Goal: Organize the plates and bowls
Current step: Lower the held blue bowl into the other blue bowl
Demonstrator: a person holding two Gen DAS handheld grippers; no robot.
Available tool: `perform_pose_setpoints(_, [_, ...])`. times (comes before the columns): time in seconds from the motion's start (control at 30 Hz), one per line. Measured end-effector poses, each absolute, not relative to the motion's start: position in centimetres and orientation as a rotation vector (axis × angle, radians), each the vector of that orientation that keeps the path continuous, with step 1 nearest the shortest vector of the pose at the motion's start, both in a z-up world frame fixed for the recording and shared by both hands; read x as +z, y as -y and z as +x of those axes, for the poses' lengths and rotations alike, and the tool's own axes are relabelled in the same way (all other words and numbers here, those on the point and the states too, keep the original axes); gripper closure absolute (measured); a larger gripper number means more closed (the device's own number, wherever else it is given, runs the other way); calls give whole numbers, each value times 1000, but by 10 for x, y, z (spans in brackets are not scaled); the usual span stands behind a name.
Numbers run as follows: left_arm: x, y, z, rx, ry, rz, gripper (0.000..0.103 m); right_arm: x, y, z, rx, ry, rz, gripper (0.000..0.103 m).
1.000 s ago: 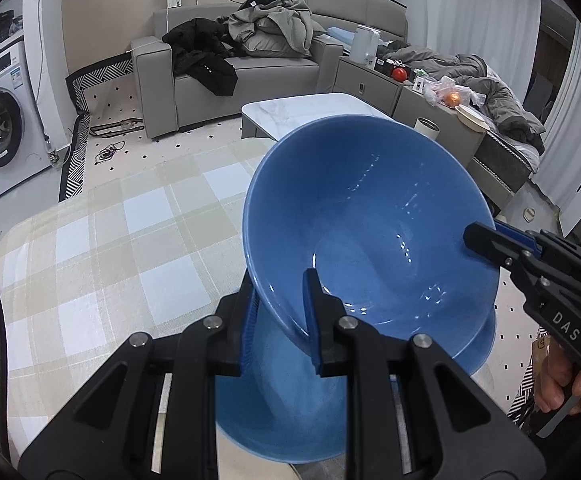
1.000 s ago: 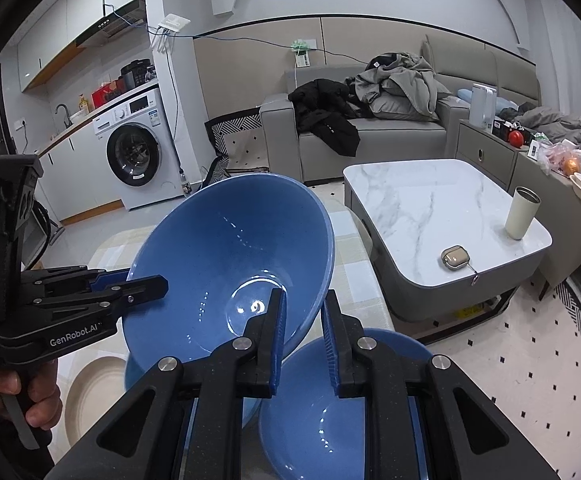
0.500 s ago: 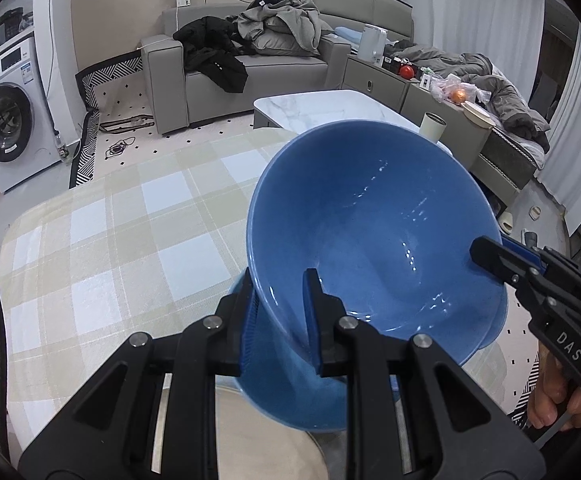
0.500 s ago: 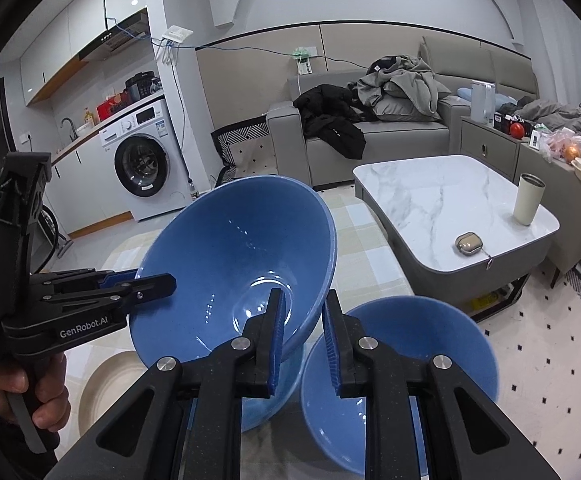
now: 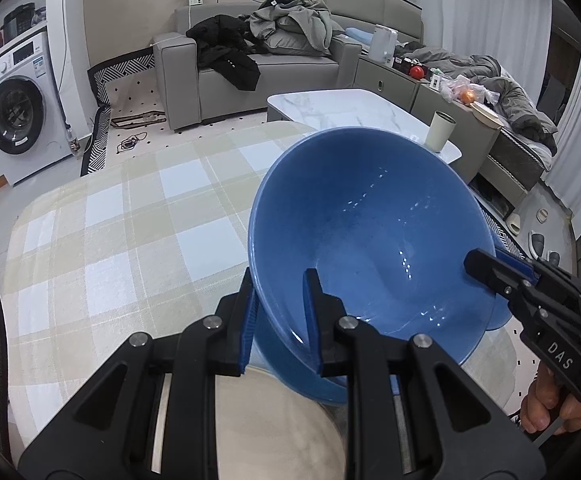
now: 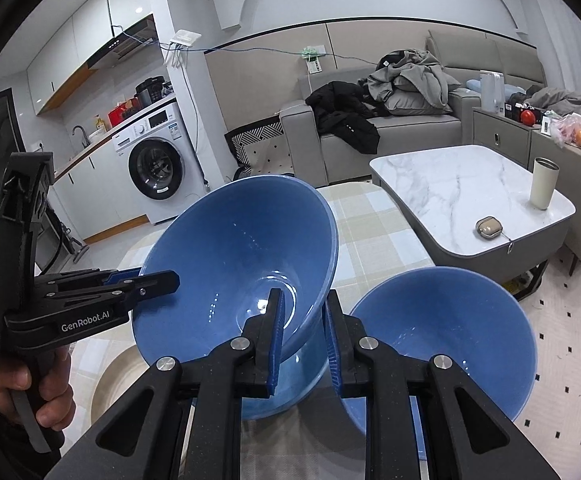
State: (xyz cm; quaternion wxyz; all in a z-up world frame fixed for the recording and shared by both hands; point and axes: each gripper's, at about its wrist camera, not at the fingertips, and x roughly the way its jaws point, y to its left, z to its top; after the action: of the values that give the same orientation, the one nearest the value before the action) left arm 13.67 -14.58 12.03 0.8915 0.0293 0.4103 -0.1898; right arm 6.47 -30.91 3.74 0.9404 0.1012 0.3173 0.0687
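A table covered in a beige and white checked cloth [image 5: 138, 240] fills the lower part of both wrist views. Behind it stands a grey sofa [image 6: 390, 136] heaped with clothes, a marble-topped coffee table [image 6: 462, 196] and a white washing machine [image 6: 156, 168].

Above the cloth, a large blue bowl [image 5: 370, 240] is held tilted between 2 grippers, its open side facing the cameras. The left gripper [image 5: 278, 300] pinches the near rim, 1 blue-padded finger inside the bowl and 1 outside, pressed tight on the wall. The right gripper [image 6: 304, 320] pinches the rim on the opposite side in the same way, 1 finger inside and 1 outside. In the left view its black fingertip reaches in from the right, with a hand [image 5: 546, 404] on its trigger below.

The bowl hangs just over a cream plate [image 6: 118, 376] lying on the cloth. A second blue bowl [image 6: 446, 344] sits upright on the table just beside it, on the right in the right wrist view.

On the coffee table are a cream tumbler [image 6: 544, 182] and a small tan case [image 6: 488, 227].
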Motion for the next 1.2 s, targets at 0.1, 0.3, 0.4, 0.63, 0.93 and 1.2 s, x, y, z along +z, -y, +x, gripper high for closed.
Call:
perform_pose_setpoints(0.1, [118, 150, 144, -387, -858, 60, 86, 32, 307, 65, 153, -652, 205, 83])
perform_pose_setpoints(0.3, [108, 152, 150, -369, -869, 66, 86, 16, 302, 66, 170, -677, 201, 83])
perform_pose_setpoints(0.4, [103, 152, 152, -364, -874, 70, 86, 10, 300, 65, 177, -685, 208, 83])
perform_pose_setpoints(0.63, [86, 151, 159, -353, -893, 70, 86, 3, 296, 67, 179, -696, 188, 83])
perform_pose_setpoints(0.93, [63, 150, 169, -342, -908, 92, 86, -3, 289, 71, 159, -703, 166, 83])
perform_pose_setpoints(1.2, [46, 159, 174, -333, -922, 119, 86, -10, 288, 76, 147, -731, 150, 83])
